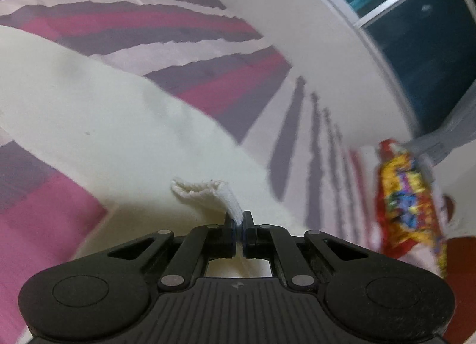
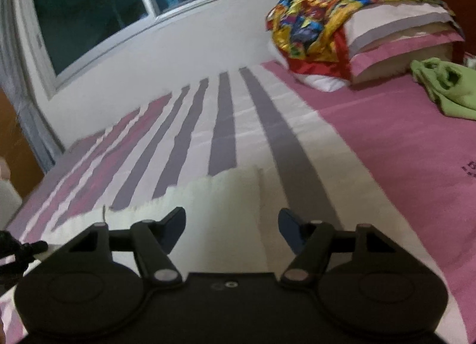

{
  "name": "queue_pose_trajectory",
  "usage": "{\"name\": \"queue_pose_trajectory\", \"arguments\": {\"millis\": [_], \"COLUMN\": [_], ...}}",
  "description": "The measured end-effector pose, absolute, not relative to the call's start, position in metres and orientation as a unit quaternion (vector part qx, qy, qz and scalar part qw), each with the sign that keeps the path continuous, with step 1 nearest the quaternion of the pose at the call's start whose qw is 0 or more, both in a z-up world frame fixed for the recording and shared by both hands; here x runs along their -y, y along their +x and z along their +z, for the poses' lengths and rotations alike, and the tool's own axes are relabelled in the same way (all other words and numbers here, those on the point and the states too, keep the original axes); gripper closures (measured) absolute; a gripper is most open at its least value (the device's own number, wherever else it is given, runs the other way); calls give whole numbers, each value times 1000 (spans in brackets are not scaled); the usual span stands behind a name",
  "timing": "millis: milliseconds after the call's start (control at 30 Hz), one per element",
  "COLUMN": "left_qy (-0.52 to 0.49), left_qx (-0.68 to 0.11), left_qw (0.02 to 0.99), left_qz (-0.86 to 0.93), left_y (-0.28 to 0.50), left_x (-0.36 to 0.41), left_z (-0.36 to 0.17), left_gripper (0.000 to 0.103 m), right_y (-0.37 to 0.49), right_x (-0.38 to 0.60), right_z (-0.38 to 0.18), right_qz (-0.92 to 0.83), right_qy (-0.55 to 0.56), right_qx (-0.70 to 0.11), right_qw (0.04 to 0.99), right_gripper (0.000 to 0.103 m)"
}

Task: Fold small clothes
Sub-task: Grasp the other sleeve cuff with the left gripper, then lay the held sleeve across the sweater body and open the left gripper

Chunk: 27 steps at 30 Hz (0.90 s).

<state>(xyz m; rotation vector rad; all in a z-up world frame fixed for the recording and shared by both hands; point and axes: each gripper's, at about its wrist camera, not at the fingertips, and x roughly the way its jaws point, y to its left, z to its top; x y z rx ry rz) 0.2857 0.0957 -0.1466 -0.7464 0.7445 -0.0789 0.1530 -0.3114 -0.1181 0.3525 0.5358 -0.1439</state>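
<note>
The bed (image 2: pixel 372 141) carries a cover with pink, grey and white stripes. A cream-white knitted garment (image 2: pixel 226 201) lies flat on it, near the cameras. At the far end a pillow (image 2: pixel 395 34) rests on the cover, with a bright multicoloured cloth (image 2: pixel 312 16) over it. A green garment (image 2: pixel 446 88) lies crumpled beside the pillow.
</note>
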Motion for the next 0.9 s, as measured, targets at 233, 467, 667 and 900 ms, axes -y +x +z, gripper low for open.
{"name": "queue_pose_trajectory", "arguments": {"millis": [233, 467, 667, 900], "left_qy": [-324, -309, -309, -316], "left_qx": [-380, -390, -414, -419], "left_qw": [866, 867, 856, 850], "left_qz": [-8, -9, 10, 57], "left_y": [289, 253, 226, 207], "left_x": [-99, -110, -132, -185], "left_z": [-167, -156, -154, -143], "left_gripper": [99, 99, 99, 99], "right_y": [178, 186, 193, 172], "right_x": [280, 277, 255, 233], "right_z": [-135, -148, -156, -133], "right_qz": [-12, -6, -7, 30], "right_qy": [159, 161, 110, 141], "right_qx": [-315, -361, -388, -352], "right_qw": [936, 919, 915, 925], "right_gripper": [47, 46, 36, 40]}}
